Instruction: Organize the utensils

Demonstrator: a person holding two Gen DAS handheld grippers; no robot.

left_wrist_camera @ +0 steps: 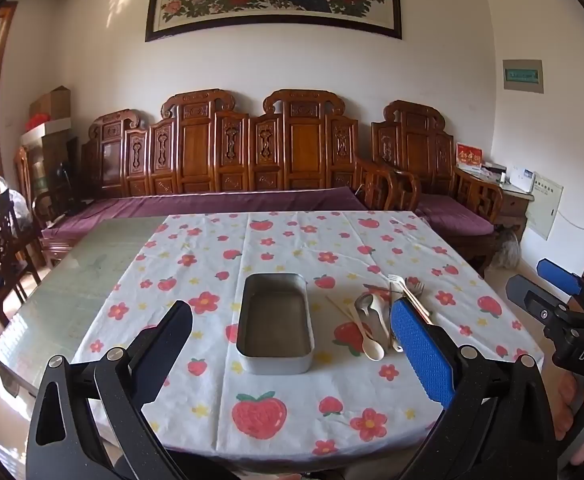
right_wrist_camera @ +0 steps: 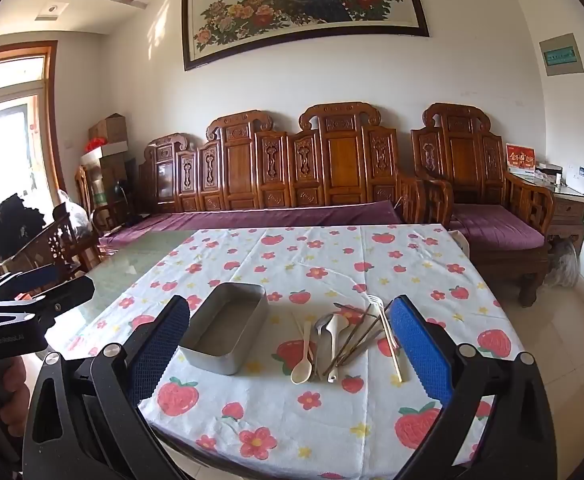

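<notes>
An empty metal box (left_wrist_camera: 276, 324) (right_wrist_camera: 224, 332) sits on the strawberry tablecloth (left_wrist_camera: 292, 248) (right_wrist_camera: 331, 256). To its right lies a loose pile of utensils (left_wrist_camera: 379, 316) (right_wrist_camera: 349, 338): a cream spoon (right_wrist_camera: 303, 366), a metal spoon (right_wrist_camera: 323, 326), a white fork (right_wrist_camera: 385, 336), a metal fork (left_wrist_camera: 415, 289) and chopsticks (right_wrist_camera: 355, 340). My left gripper (left_wrist_camera: 292, 344) is open and empty, held above the near table edge facing the box. My right gripper (right_wrist_camera: 292, 344) is open and empty, facing the utensils. Each gripper shows at the edge of the other's view, the right one (left_wrist_camera: 547, 292) and the left one (right_wrist_camera: 32, 292).
The cloth covers the right part of a glass-topped table (left_wrist_camera: 72, 288) (right_wrist_camera: 132, 260). A carved wooden sofa (left_wrist_camera: 232, 168) (right_wrist_camera: 292, 176) with purple cushions stands behind the table. Wooden chairs (left_wrist_camera: 0, 256) stand at the left.
</notes>
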